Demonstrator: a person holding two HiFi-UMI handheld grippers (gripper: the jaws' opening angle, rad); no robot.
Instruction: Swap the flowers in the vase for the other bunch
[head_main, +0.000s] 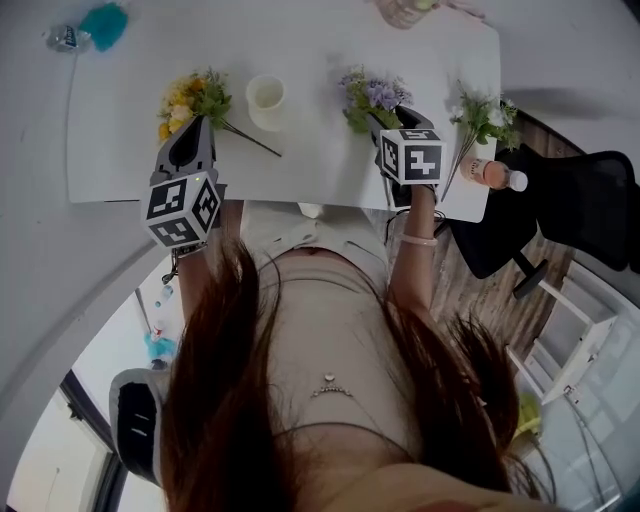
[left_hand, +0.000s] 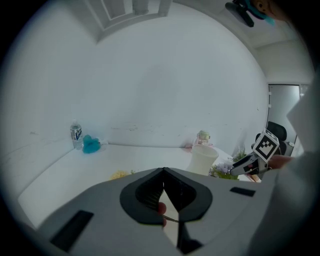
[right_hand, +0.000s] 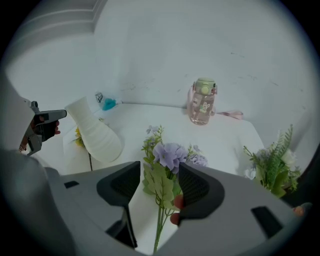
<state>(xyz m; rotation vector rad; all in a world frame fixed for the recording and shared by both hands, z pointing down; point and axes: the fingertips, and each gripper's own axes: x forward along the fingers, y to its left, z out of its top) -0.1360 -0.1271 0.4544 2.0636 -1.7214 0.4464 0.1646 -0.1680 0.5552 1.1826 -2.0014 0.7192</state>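
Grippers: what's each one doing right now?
Left gripper: closed; nothing clearly held.
Right gripper: open, purple bunch between its jaws, not clamped.

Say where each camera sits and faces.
Head view: on the person's head, looking steeply down at the table; hair, chest, left tool and right tool show.
Left gripper view: on the left tool, facing across the table to the wall; shut jaws show.
Right gripper view: on the right tool, tilted down at purple flowers between its open jaws.
Shared: both gripper views show the vase.
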